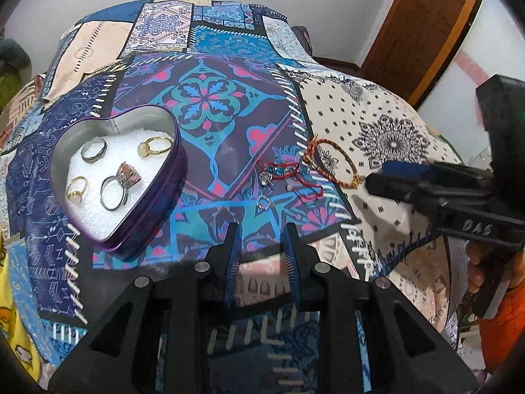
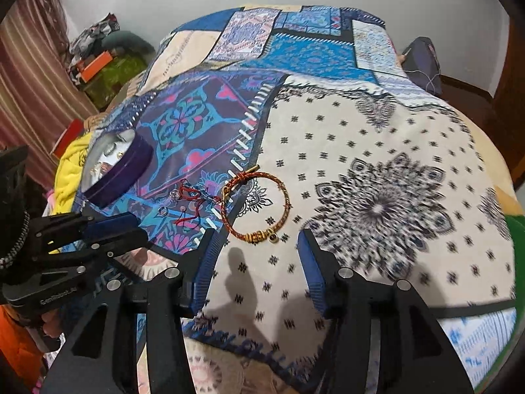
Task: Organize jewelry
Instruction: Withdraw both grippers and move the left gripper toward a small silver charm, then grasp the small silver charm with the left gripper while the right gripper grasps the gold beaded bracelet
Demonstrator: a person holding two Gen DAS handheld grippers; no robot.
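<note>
A purple heart-shaped tin [image 1: 149, 210] lies open on the patchwork cloth with several rings [image 1: 113, 193] on its white lining; it also shows at the left of the right wrist view [image 2: 128, 167]. A red and gold braided bracelet [image 1: 341, 182] [image 2: 282, 223] lies to its right, beside a red thread charm [image 1: 285, 169] [image 2: 188, 193] and a small ring [image 1: 264, 202] [image 2: 162, 210]. My left gripper [image 1: 262, 229] is open and empty just before the small ring. My right gripper [image 2: 257, 236] is open and empty just short of the bracelet.
The patchwork cloth [image 1: 210, 105] covers a bed. A wooden door [image 1: 423, 29] stands at the right. Piled clothes and boxes [image 2: 98, 62] and a striped curtain [image 2: 29, 75] lie at the far left.
</note>
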